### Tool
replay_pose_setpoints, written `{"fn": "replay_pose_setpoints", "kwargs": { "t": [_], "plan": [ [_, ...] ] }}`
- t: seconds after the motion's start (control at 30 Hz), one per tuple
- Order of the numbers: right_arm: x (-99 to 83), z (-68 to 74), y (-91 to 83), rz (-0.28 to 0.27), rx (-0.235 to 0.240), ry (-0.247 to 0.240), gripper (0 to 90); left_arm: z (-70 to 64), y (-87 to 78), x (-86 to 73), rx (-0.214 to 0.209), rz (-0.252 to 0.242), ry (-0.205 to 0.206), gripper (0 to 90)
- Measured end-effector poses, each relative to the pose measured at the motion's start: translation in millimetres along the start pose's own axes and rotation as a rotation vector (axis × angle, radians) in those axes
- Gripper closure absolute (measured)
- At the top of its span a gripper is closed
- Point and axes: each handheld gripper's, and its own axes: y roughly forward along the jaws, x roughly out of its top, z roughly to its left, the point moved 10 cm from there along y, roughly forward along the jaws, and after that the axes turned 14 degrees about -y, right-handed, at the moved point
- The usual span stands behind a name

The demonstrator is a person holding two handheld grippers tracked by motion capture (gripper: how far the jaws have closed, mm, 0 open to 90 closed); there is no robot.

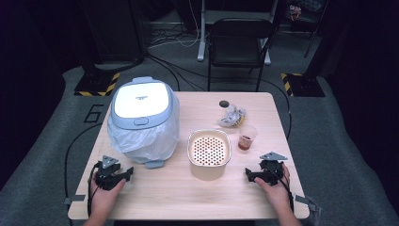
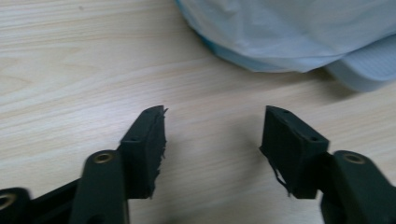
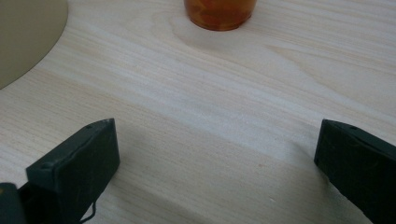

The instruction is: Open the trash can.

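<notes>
1. The left tongs (image 1: 123, 174) rest near the surface's (image 1: 155, 197) near left corner, held in the person's left hand (image 1: 104, 190); in the left gripper view they (image 2: 212, 140) stand released, jaws apart with bare wood between them.
2. The right tongs (image 1: 251, 175) rest near the near right corner, in the right hand (image 1: 275, 190); in the right gripper view they (image 3: 217, 154) are spread wide and hold nothing.
3. A lidded bin (image 1: 142, 106) lined with a pale plastic bag (image 1: 141, 139) stands toward the far left corner, beyond the left tongs. In the left gripper view the bag (image 2: 289, 32) and the bin's foot pedal (image 2: 369, 70) lie just ahead of the jaws, apart from them.
4. A cream container with a perforated insert (image 1: 209, 153) stands near the middle of the surface, between the two tongs and a little farther in.
5. A clear cup holding reddish-orange contents (image 1: 247, 137) stands just beside that container, toward the right edge, ahead of the right tongs. In the right gripper view the cup (image 3: 219, 11) is at the top, well apart from the jaws.
6. A crumpled clear wrapper (image 1: 231, 117) and a small dark round lid (image 1: 224, 103) lie toward the far edge, beyond the cup.
</notes>
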Motion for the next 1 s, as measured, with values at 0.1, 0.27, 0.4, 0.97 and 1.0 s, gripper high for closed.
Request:
{"fn": "replay_pose_setpoints", "kwargs": {
  "t": [0.1,0.27,0.4,0.97,1.0],
  "plan": [
    [0.0,0.0,0.0,0.000,0.000,0.000,0.0,-5.1,-3.8,0.6,-0.022,0.001,0.007,48.2],
    [0.0,0.0,0.0,0.000,0.000,0.000,0.0,-14.9,-10.2,5.3,-0.038,-0.008,0.017,53.8],
    [0.0,0.0,0.0,0.000,0.000,0.000,0.0,-28.1,-15.4,7.5,-0.058,-0.010,0.023,57.2],
    [0.0,0.0,0.0,0.000,0.000,0.000,0.0,-74.6,-25.4,8.3,-0.052,0.004,0.308,84.3],
    [0.0,0.0,0.0,0.000,0.000,0.000,0.0,-77.5,-25.4,8.5,-0.049,0.004,0.330,85.6]
  ]
}}
